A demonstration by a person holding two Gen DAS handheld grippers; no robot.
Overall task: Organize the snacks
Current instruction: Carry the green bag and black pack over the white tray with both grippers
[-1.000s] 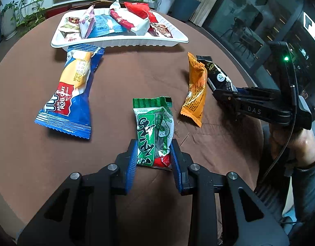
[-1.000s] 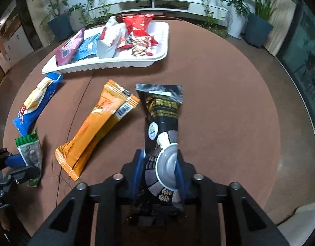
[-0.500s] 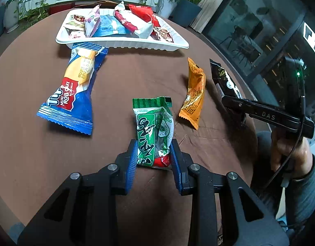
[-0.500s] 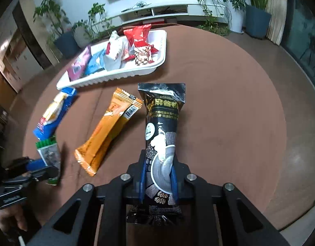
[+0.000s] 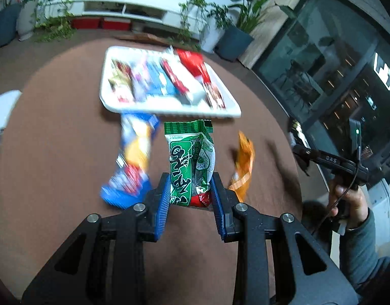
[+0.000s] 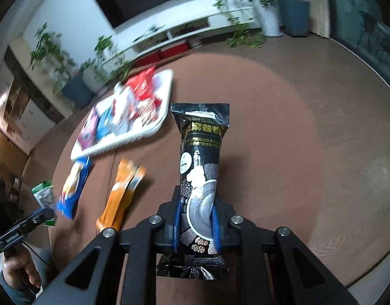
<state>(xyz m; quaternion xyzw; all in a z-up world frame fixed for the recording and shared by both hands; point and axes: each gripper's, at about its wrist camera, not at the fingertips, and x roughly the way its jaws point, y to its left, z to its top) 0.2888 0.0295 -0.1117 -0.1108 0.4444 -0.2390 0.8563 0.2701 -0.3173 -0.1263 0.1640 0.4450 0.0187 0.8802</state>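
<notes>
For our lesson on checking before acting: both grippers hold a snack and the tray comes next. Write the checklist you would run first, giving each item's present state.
1. Left gripper shut on the green packet: ok.
2. Right gripper shut on the black packet: ok.
3. Both packets lifted off the table: cannot tell for certain; they look raised.
4. Free room in the white tray: cannot tell, it looks crowded and blurred.
5. Orange packet and blue packet clear of the path: cannot tell, they lie between grippers and tray.
</notes>
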